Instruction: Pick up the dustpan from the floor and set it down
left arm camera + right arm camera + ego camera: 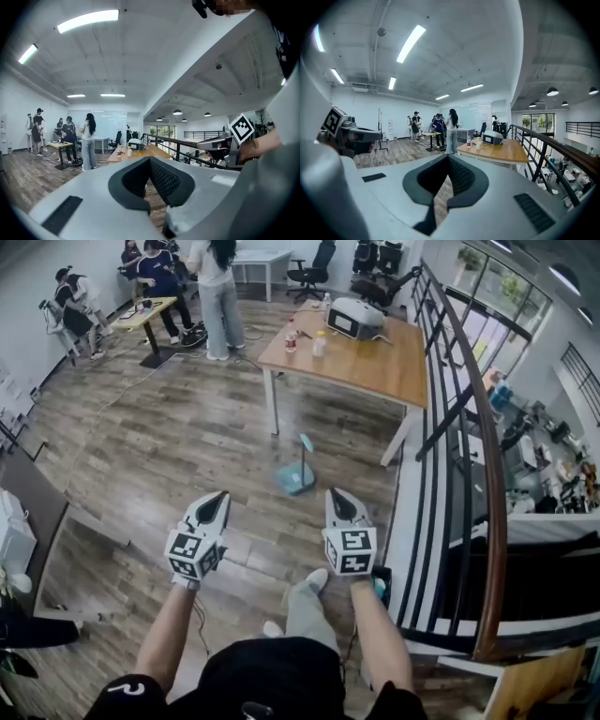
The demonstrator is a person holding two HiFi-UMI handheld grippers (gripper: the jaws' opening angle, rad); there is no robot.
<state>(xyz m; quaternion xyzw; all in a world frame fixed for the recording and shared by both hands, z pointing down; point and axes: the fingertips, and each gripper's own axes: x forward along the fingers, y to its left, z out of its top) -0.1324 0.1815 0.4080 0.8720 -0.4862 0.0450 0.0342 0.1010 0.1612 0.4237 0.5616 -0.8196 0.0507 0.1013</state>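
Head view is showing the dustpan (294, 478) sitting on the wooden floor (178, 437), ahead of both grippers and near a leg of the wooden surface (375, 362). It is a teal pan lying flat, with a slim handle standing upright from its back edge. The left gripper (219, 497) and the right gripper (337, 495) are hovering well apart from it, each with jaws pressed together and pinching nothing.

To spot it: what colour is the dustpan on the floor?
The dustpan is teal; head view.
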